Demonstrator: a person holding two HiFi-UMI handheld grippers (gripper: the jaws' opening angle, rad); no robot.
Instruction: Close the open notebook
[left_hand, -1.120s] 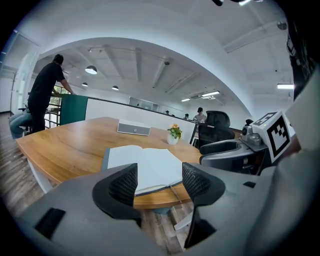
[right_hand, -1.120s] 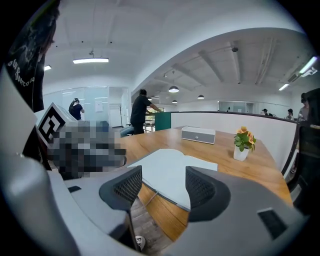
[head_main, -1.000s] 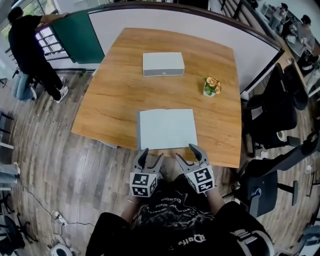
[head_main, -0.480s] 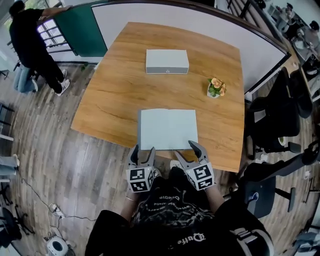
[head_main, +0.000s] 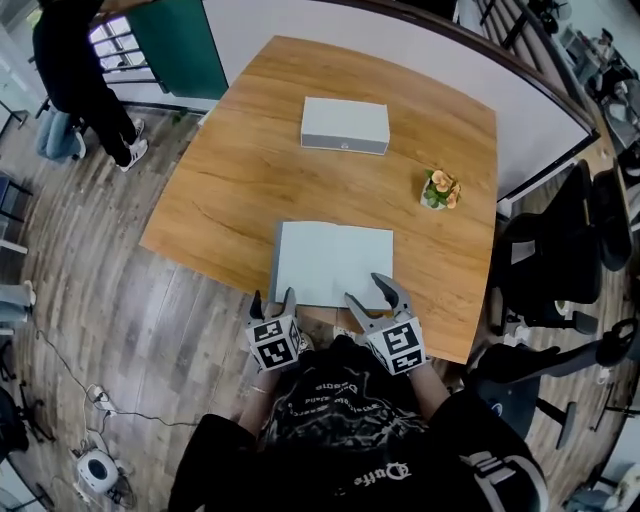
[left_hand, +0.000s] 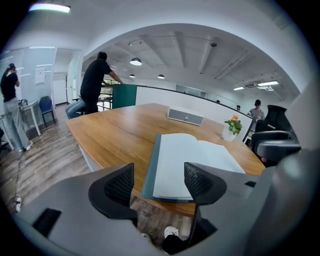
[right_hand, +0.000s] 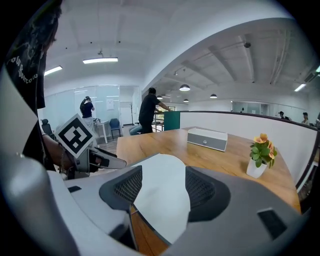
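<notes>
Left gripper (head_main: 273, 298): has dropped off the near-left corner of the worktop (head_main: 250, 180) over the last second, lower and further left than before. Its jaws have just been opening and now stand wide with nothing between them. The gripper's own view shows the notebook's (head_main: 332, 262) near-left corner, dark cover strip included, just ahead through the gap

Right gripper (head_main: 368, 290): has crept forward to the notebook's near-right corner. Jaws wide, white page showing in the gap, pads not pressing on it

Notebook: open and flat, pages up, at the near edge of the worktop, same place as a second ago. Closing not begun

Judgement: both grippers are lining up on the near edge. Next is to catch one cover and fold it over

Further back: grey box (head_main: 345, 125) mid-worktop, flower pot (head_main: 440, 190) to the right, both well apart from the notebook. A person (head_main: 80, 70) stands beyond the far-left corner
</notes>
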